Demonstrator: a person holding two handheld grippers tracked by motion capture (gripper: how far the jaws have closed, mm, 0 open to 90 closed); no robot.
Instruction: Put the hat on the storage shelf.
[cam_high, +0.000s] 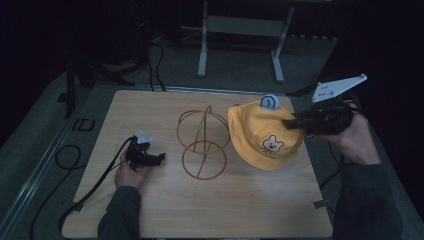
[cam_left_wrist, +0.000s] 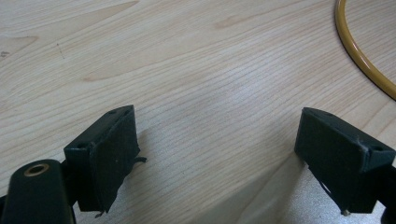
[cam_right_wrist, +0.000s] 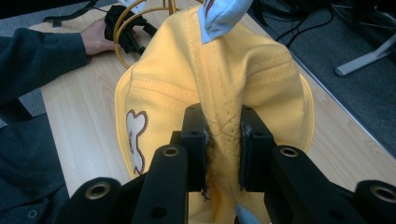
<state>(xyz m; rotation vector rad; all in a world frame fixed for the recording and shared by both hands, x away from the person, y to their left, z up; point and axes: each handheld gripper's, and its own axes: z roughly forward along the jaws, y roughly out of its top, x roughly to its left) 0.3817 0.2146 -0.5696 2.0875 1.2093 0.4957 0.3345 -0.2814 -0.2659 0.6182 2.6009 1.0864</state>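
Jaws of right gripper (cam_right_wrist: 223, 140) clamped on pinched fold of yellow hat (cam_high: 264, 134); stitched cotton fabric bunched between black pads. Hat soft, rounded, wide-brimmed, with embroidered bear patch and pale blue ear on top; held at right side of light wood-grain surface (cam_high: 150, 210), brim touching surface. Jaws of left gripper (cam_left_wrist: 215, 154) spread wide, nothing between, resting low on surface at left. Gold wire stand (cam_high: 202, 142), made of thin metal rings and rods, seen between left gripper and hat, just beside hat.
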